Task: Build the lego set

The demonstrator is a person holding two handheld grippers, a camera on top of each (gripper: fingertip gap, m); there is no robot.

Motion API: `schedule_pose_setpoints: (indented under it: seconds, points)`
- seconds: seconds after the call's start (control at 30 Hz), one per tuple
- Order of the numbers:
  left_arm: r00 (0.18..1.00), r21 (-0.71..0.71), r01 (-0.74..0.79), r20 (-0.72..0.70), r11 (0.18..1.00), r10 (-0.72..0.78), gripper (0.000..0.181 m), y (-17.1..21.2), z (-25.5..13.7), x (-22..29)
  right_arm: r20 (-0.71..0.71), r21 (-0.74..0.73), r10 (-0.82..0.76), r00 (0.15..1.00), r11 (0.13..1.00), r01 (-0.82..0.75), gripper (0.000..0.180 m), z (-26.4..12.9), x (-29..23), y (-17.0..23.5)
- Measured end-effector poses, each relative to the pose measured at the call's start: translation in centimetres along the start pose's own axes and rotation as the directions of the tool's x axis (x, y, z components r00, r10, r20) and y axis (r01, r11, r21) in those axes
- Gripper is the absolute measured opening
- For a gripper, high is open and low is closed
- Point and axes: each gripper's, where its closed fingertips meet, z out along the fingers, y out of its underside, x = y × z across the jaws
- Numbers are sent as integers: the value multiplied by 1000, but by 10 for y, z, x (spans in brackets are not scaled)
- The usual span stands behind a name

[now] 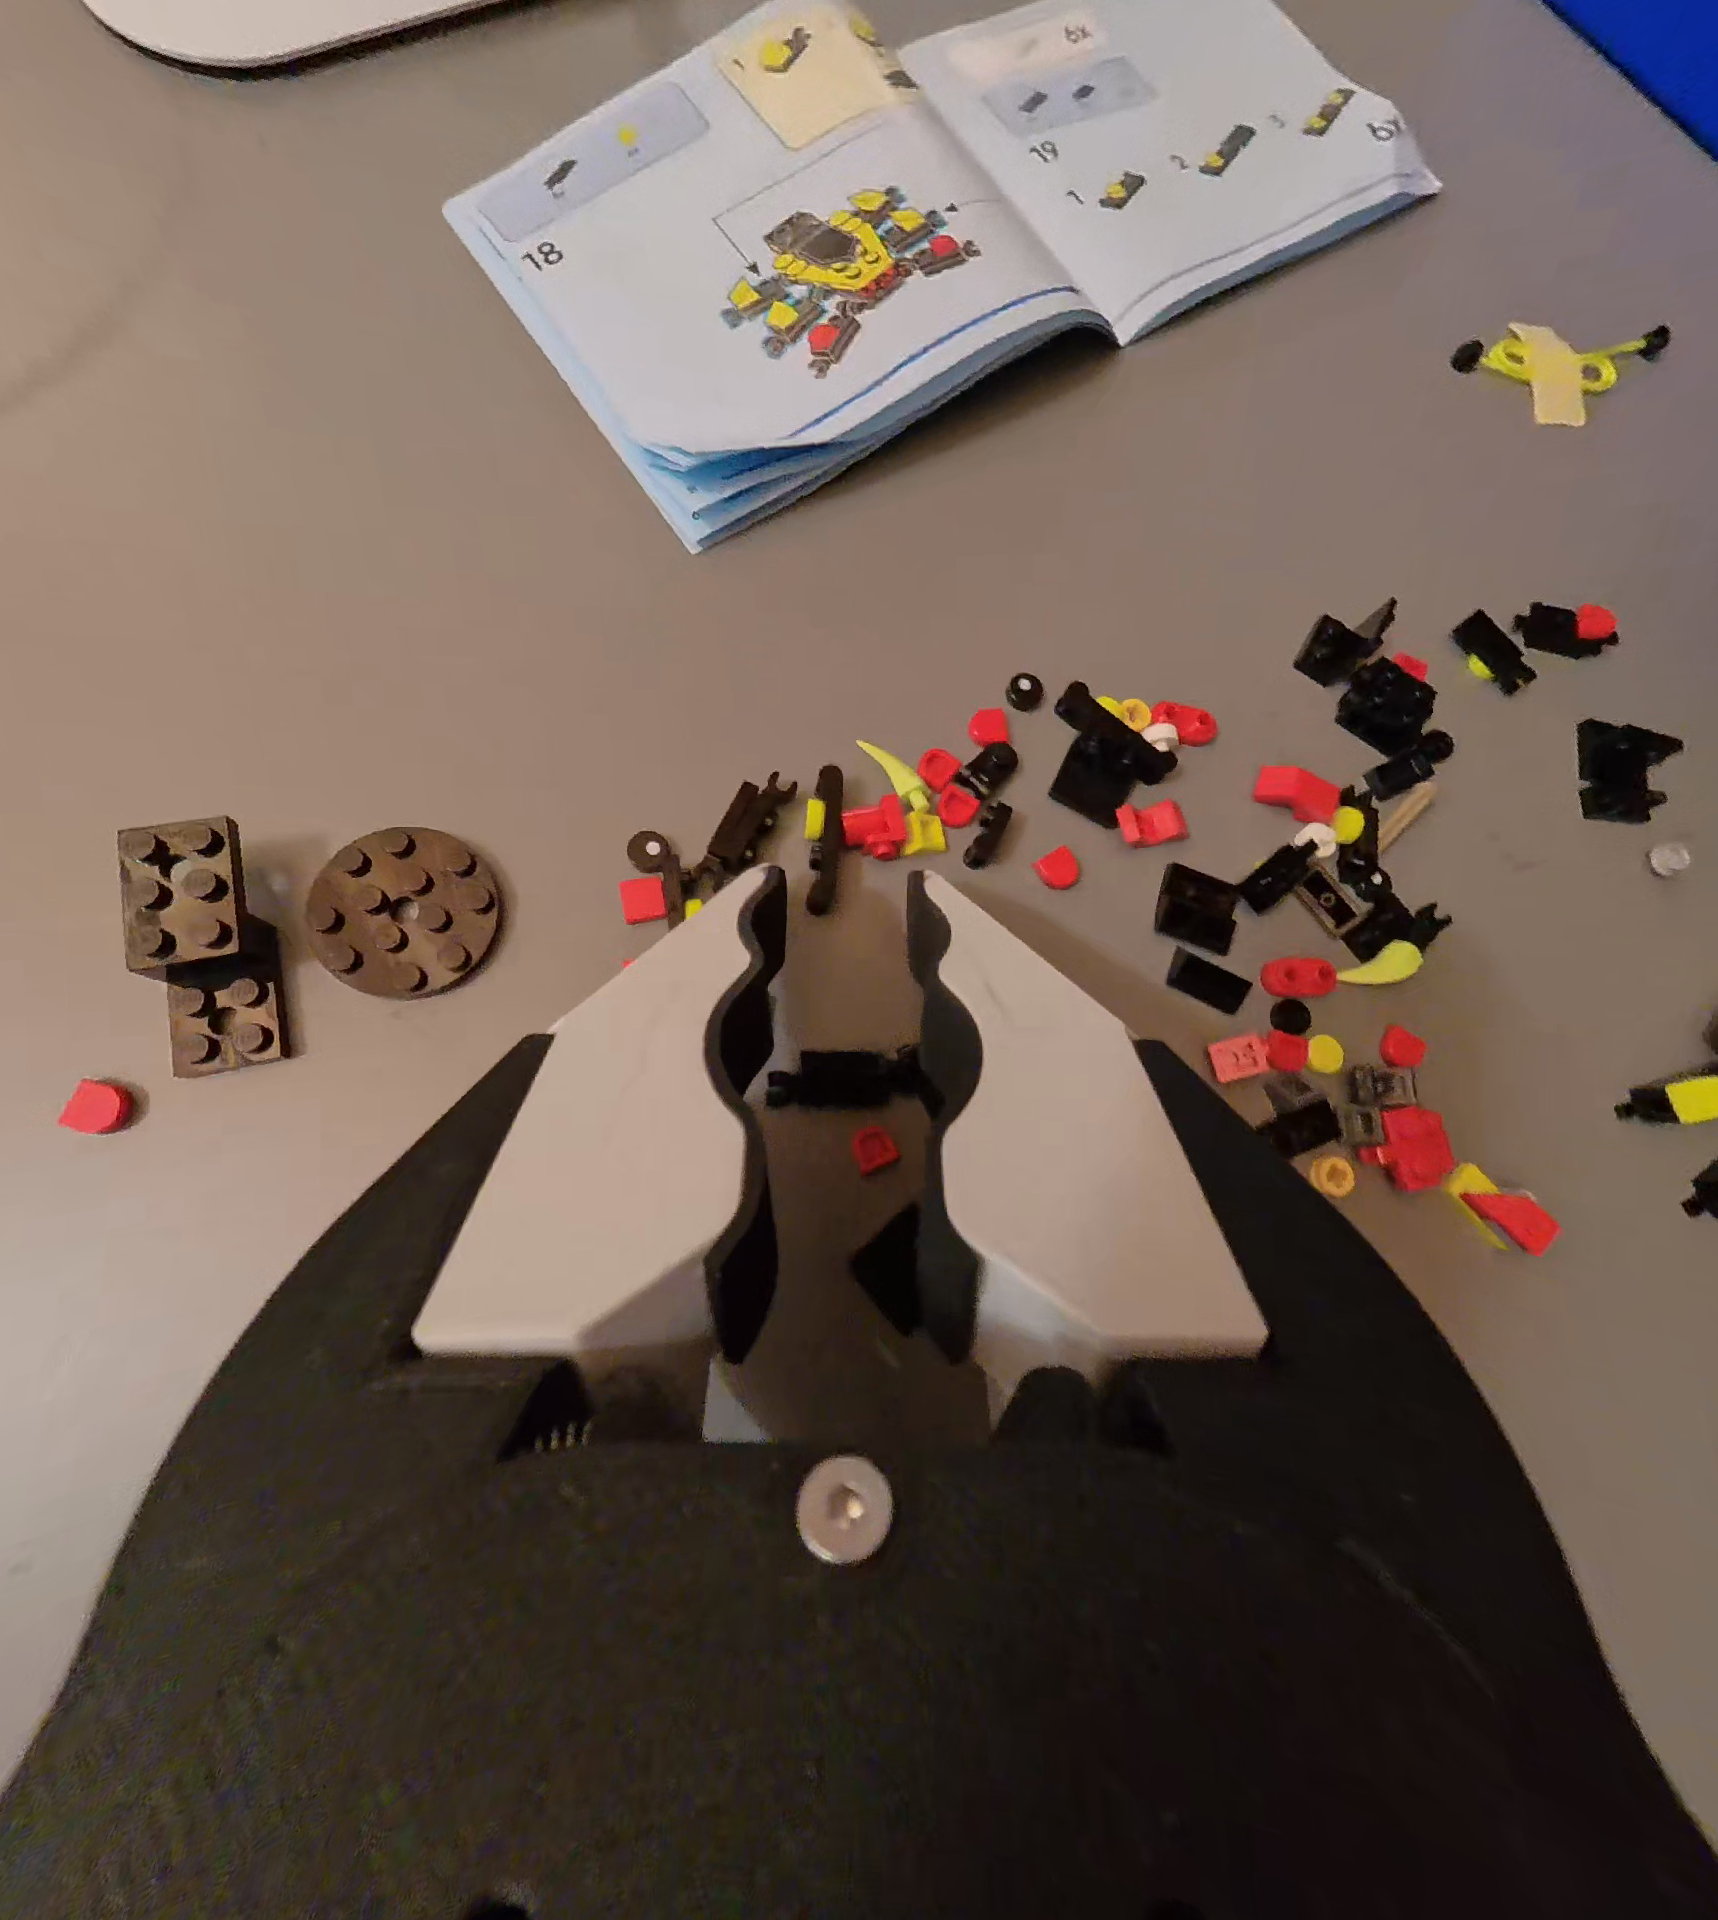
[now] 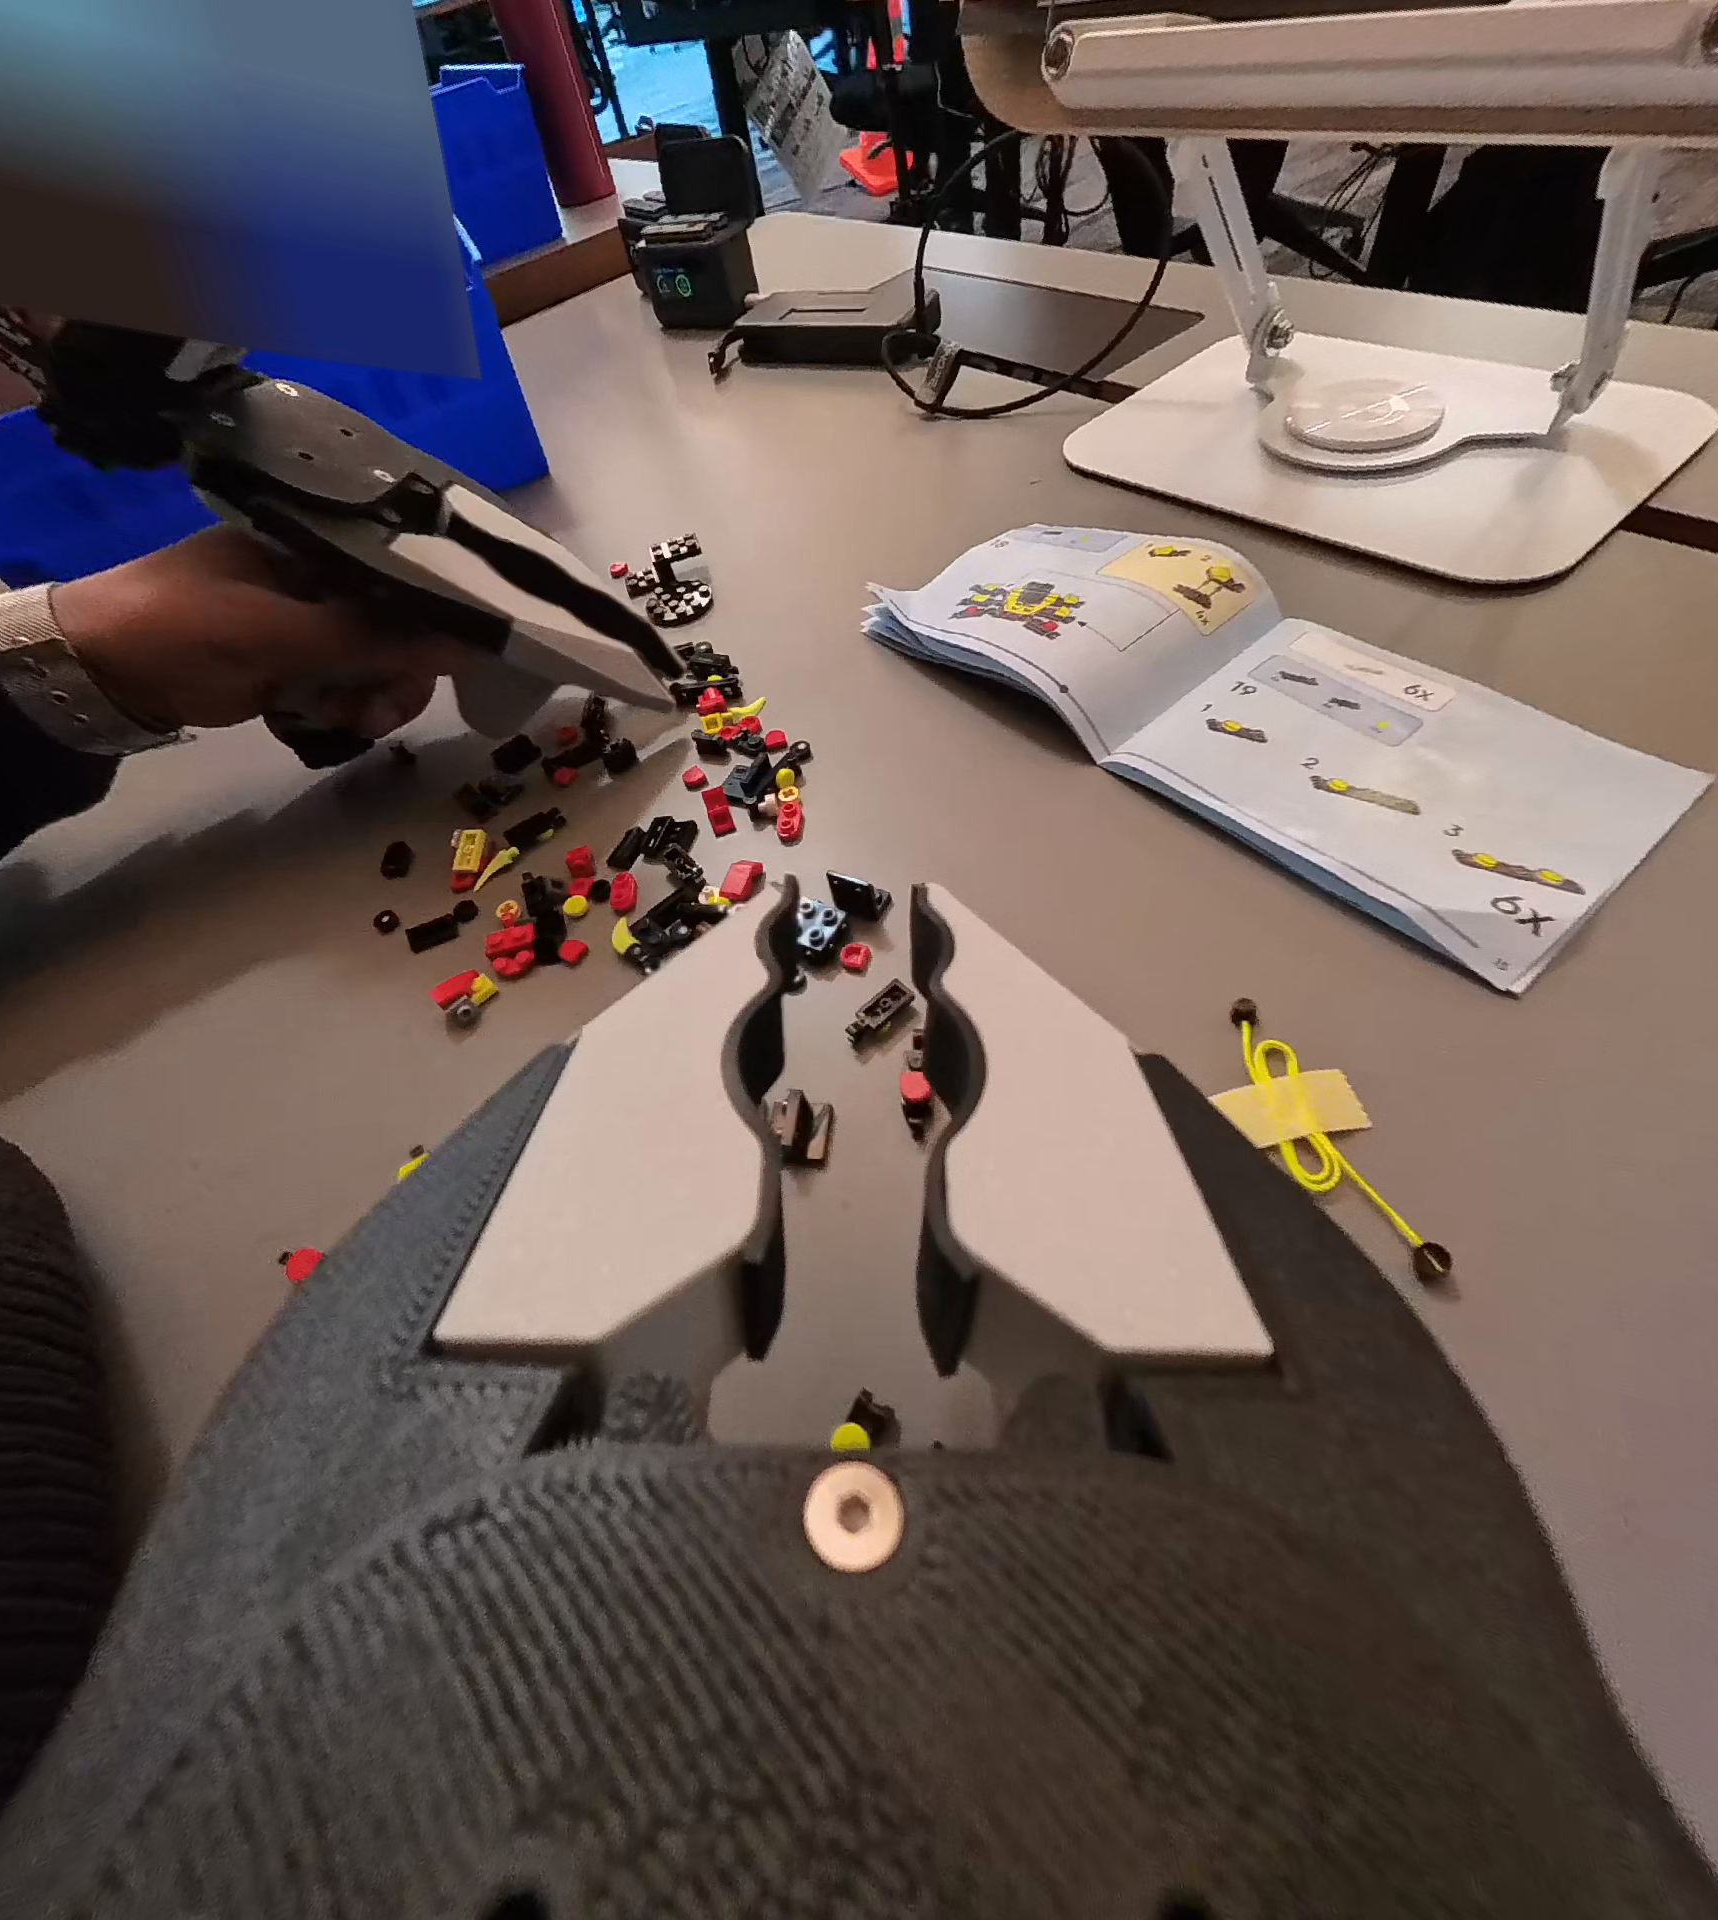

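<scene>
- The left gripper (image 1: 844, 883) is parted and empty, tips low over the loose bricks (image 1: 1125, 831) just below the open booklet (image 1: 834, 312).
- The right gripper (image 2: 850, 904) is likewise parted and empty, near the booklet.
- Best to single out one thin black piece (image 1: 822, 842), close squarely on it, and avoid scattering its neighbours.

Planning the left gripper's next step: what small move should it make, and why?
Probably ease the left gripper forward and shut on the slim black bar piece. Its fingers are open and empty, and that piece lies just ahead of the gap, at the near edge of the loose bricks.
</scene>
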Motion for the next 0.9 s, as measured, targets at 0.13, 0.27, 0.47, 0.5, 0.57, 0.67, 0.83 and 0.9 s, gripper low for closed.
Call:
schedule_pose_setpoints:
  seconds: [0.13,0.27,0.47,0.5,0.57,0.67,0.83,0.9]
  points:
    - [999,-21,-6,32,1000,7,3,2,3,-3,13,2,19,1000,1000,-19,19,0,-1,0]
    - [998,58,-41,46,997,39,3,-11,-9,-4,15,20,27,1000,999,-27,19,-4,-1,-4]
    - [996,319,-82,-12,944,90,3,-54,-50,17,59,33,71,996,997,-73,24,-7,-13,-10]
    - [995,344,-84,-25,935,99,3,-58,-54,25,89,31,96,991,995,-100,25,-6,-20,-11]
    - [991,372,-76,-74,925,111,2,-62,-57,47,153,34,141,978,988,-148,28,-3,-37,-14]
    - [959,395,-72,-224,916,172,3,-62,-55,97,188,22,154,970,987,-161,31,3,-55,-15]
    - [922,413,-156,-265,897,282,3,-55,-47,150,270,54,296,916,945,-322,36,-2,-61,-26]
    - [918,433,-185,-244,882,312,2,-53,-46,161,309,51,394,866,902,-428,35,-5,-57,-27]
